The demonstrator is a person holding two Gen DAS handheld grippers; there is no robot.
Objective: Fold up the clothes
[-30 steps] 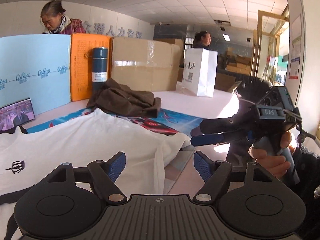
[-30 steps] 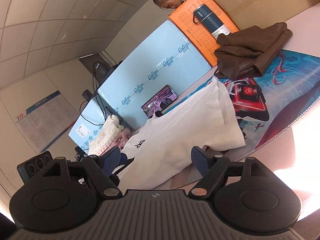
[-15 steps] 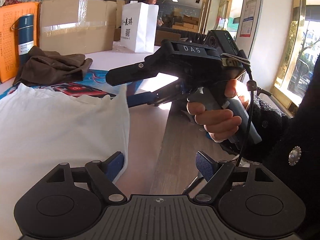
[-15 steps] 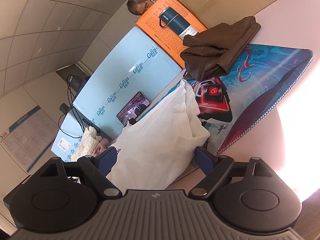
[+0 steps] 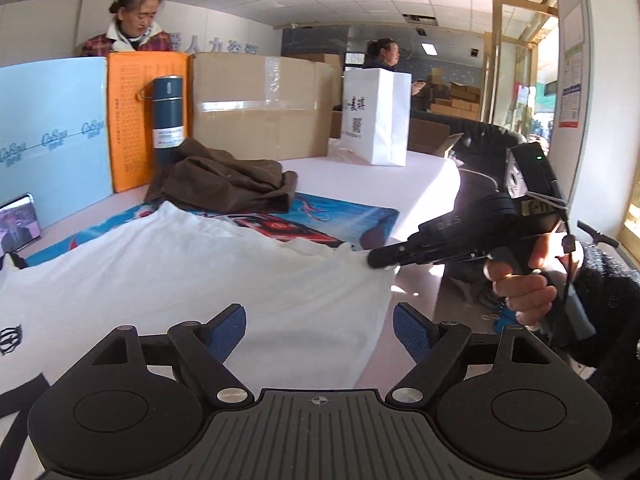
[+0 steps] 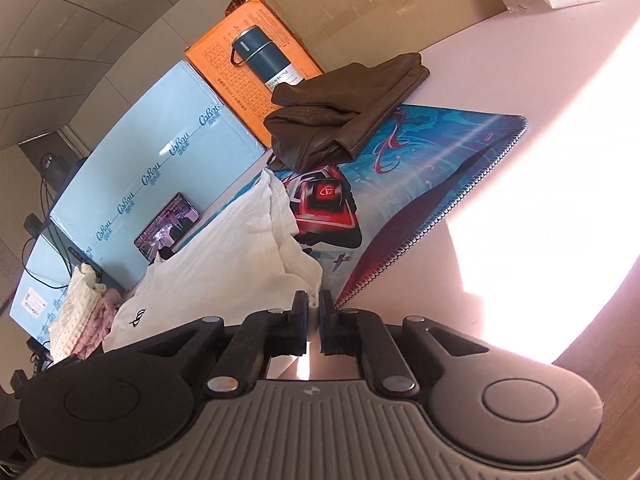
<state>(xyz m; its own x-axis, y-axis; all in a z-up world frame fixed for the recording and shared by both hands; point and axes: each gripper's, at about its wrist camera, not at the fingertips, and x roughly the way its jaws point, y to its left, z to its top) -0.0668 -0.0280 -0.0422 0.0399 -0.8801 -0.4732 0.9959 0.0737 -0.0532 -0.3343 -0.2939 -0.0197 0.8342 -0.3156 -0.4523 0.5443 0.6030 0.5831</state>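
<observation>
A white T-shirt (image 5: pixel 192 280) lies spread on the table over a colourful mat (image 5: pixel 340 220). My left gripper (image 5: pixel 320 328) is open just above the shirt's near edge and holds nothing. My right gripper (image 5: pixel 376 260) comes in from the right and is shut on the shirt's far right corner. In the right wrist view the right gripper (image 6: pixel 314 308) pinches that white cloth (image 6: pixel 240 256) between its pads. A folded brown garment (image 5: pixel 224 180) lies further back; it also shows in the right wrist view (image 6: pixel 344 108).
A dark blue bottle (image 5: pixel 168 120), an orange board (image 5: pixel 132 120), a light blue board (image 5: pixel 52 140), a cardboard box (image 5: pixel 260 108) and a white paper bag (image 5: pixel 376 116) stand along the back. A phone (image 5: pixel 20 228) leans at far left. Two people stand behind.
My right gripper has closed on the shirt's corner; it was open before. My left gripper has swung back to face the shirt and stays open.
</observation>
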